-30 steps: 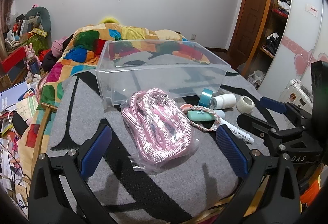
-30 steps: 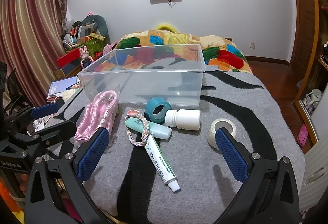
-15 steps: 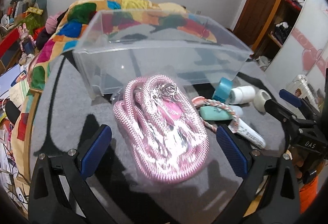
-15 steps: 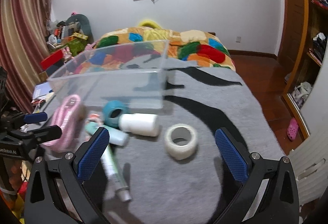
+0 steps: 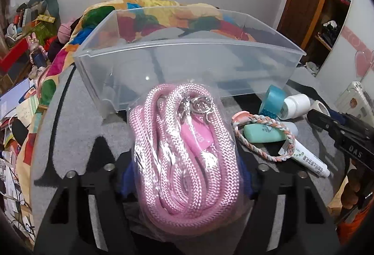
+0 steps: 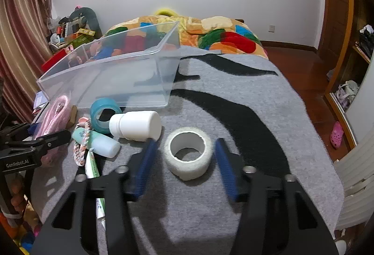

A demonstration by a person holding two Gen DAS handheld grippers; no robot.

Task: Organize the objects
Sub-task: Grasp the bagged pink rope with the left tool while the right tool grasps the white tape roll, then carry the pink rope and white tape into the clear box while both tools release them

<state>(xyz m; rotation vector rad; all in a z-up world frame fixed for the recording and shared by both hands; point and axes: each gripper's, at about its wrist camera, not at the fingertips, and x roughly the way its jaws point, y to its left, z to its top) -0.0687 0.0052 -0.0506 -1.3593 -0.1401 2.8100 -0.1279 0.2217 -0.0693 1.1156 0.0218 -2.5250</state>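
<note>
A bagged pink rope (image 5: 184, 157) lies on the grey blanket in front of the clear plastic bin (image 5: 187, 63). My left gripper (image 5: 187, 181) is shut on the rope's near end, with the blue pads pressed against both sides. In the right wrist view a white tape roll (image 6: 188, 152) sits on the blanket. My right gripper (image 6: 184, 161) straddles the roll, with its blue pads (image 6: 146, 161) close on each side and small gaps still showing. The bin (image 6: 112, 77) stands at the back left there.
Between the grippers lie a blue tape roll (image 6: 104, 113), a white bottle (image 6: 135, 125), a mint tube (image 6: 95, 141), a braided bracelet (image 5: 264, 136) and a toothpaste tube (image 5: 308, 159). The blanket's right edge (image 6: 327, 138) drops to the floor. Clutter lies off the left side.
Both grippers moved forward and down. The left jaws closed on the bagged pink rope. The right jaws narrowed around the white tape roll.
</note>
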